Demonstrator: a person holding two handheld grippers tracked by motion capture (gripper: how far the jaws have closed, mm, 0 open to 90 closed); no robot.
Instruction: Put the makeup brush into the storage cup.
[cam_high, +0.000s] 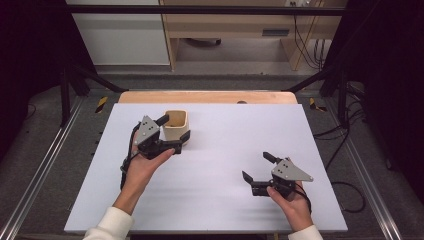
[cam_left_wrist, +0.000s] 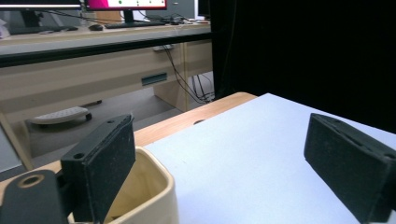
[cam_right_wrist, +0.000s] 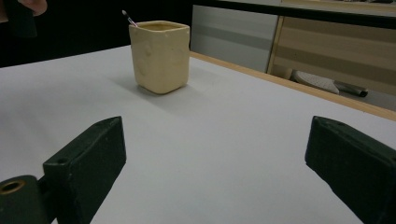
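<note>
Toward the far-left part of the white table sheet (cam_high: 210, 165) stands the pale yellow, square-sided ceramic cup (cam_high: 175, 125), upright, w/ a thin dark stick poking out of its mouth (cam_right_wrist: 127, 17) in the right gripper view. Left gripper (cam_high: 174, 129) sits right at the cup: jaws spread wide, one jaw over the cup's opening, the other outside its near wall, pads not pressing on it, so nothing is held. Right gripper (cam_high: 257, 166) hovers well apart on the near-right side, jaws also wide, nothing between them.

Progress, as I read it: the item looks already dropped in the cup & the left gripper seems done w/ it; prob. only pulling clear is left. Can't tell what the stick is.

Writing/labels: none readable on cup, sheet or grippers. A monitor w/ a pink strip (cam_left_wrist: 126, 3) shows in the left gripper view, text too small to read.
</note>
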